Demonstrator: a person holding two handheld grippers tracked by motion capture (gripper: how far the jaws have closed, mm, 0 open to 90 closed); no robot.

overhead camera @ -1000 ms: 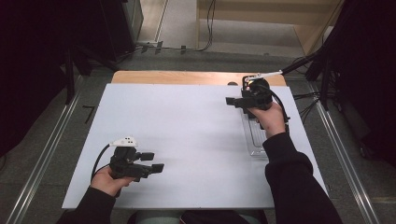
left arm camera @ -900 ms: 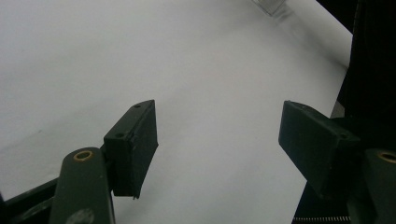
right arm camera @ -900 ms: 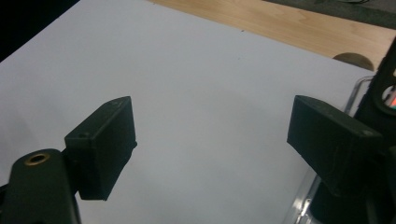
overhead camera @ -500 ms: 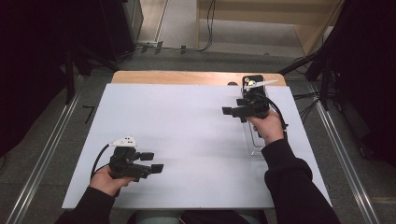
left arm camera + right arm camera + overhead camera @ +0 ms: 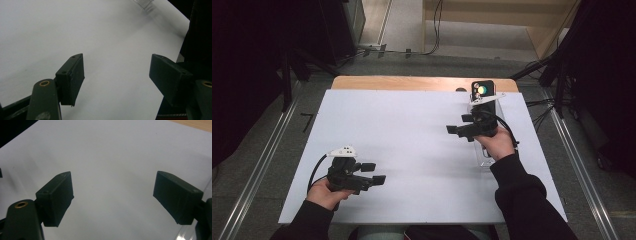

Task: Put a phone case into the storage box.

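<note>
- Meanwhile my right tool (image 5: 455,131) hovered over the white table (image 5: 412,125), jaws apart and empty, just beside the clear tray (image 5: 485,161) under my wrist.
- Left tool (image 5: 378,172) sat near the table's front-left, jaws apart, empty.

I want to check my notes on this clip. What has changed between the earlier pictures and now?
The right tool has moved toward the person and a little toward the table's middle, uncovering a dark phone-like object near the far edge; its jaws are open and hold nothing. The left tool stayed in place, open and empty. The clear tray under the right hand and the white table sheet are unchanged.
</note>
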